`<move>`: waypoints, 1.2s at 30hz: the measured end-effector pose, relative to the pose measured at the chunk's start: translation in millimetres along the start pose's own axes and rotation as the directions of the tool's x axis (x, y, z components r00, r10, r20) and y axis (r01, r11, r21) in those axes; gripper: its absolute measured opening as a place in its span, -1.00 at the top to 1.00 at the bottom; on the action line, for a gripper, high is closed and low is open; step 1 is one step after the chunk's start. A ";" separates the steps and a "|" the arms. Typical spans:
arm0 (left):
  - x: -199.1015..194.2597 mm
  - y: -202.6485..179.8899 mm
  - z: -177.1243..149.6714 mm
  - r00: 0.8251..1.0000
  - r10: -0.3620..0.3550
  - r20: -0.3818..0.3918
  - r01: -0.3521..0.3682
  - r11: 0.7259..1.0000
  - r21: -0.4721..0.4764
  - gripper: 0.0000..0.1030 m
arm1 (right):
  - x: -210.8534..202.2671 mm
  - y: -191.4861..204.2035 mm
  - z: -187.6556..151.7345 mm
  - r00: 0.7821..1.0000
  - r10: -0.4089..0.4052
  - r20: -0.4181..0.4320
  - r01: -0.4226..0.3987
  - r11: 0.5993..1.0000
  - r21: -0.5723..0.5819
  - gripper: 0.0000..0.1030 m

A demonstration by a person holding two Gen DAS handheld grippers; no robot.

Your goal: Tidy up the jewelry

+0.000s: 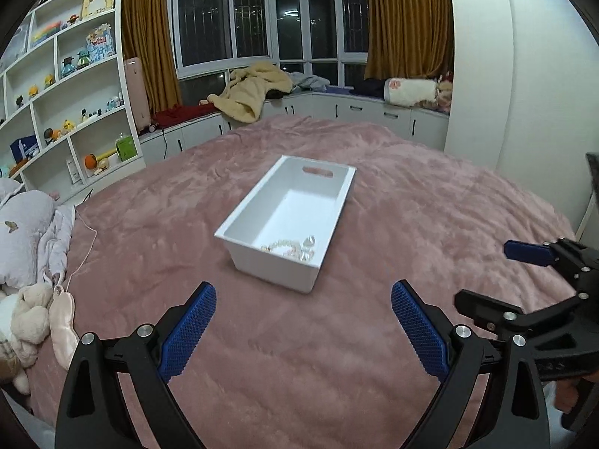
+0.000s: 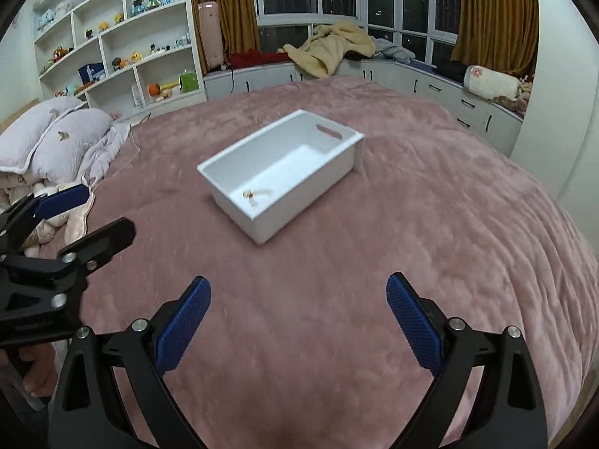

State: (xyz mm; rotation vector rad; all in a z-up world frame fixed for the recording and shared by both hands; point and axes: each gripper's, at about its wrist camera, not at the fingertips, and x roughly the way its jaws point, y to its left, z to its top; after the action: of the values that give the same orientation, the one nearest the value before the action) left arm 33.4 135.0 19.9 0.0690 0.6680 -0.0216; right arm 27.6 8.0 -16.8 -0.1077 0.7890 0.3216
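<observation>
Dim, even indoor light is falling from above; the windows point(image 1: 269, 18) are showing dark with ceiling-lamp glare. Fisheye distortion is bending the edges, corners vignetting black; the right view is blurring slightly.

1. Ahead of you, the bin point(image 1: 239, 224) sits on the bed point(image 1: 337, 355).
2. The jewelry point(image 1: 290, 249) lies in the bin's near end.
3. Pillows point(image 2: 56, 131) lie to your left.
4. Shelves point(image 2: 123, 37) stand behind the pillows.

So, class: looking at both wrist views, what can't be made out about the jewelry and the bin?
- Jewelry: too small in both views to count or name the pieces.
- White bin: in the left wrist view, its near wall hides the near strip of its floor.
- Pink bedspread: gripper arms cover its near part in both views.
</observation>
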 end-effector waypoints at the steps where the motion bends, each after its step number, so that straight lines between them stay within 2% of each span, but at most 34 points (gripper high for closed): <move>1: 0.2 -1.9 -4.6 1.000 0.003 -0.004 -0.003 1.000 0.004 -0.86 | -1.8 -0.2 -5.5 1.000 -0.004 0.000 0.004 1.000 0.006 -0.82; 7: 8.1 -5.6 -20.2 1.000 0.009 -0.018 -0.009 1.000 0.022 -0.86 | -10.2 -2.0 -22.2 1.000 -0.005 0.009 0.004 0.999 0.039 -0.82; 36: 16.6 -11.3 -22.1 1.000 -0.003 -0.030 0.004 0.998 0.059 -0.86 | -10.2 -4.5 -21.2 1.000 0.014 0.021 -0.016 0.998 0.062 -0.81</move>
State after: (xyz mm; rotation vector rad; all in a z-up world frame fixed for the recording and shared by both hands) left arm 32.2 125.3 -8.3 0.1256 0.6971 -0.0439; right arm 7.9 -3.3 -24.6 -0.0404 0.7790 0.3116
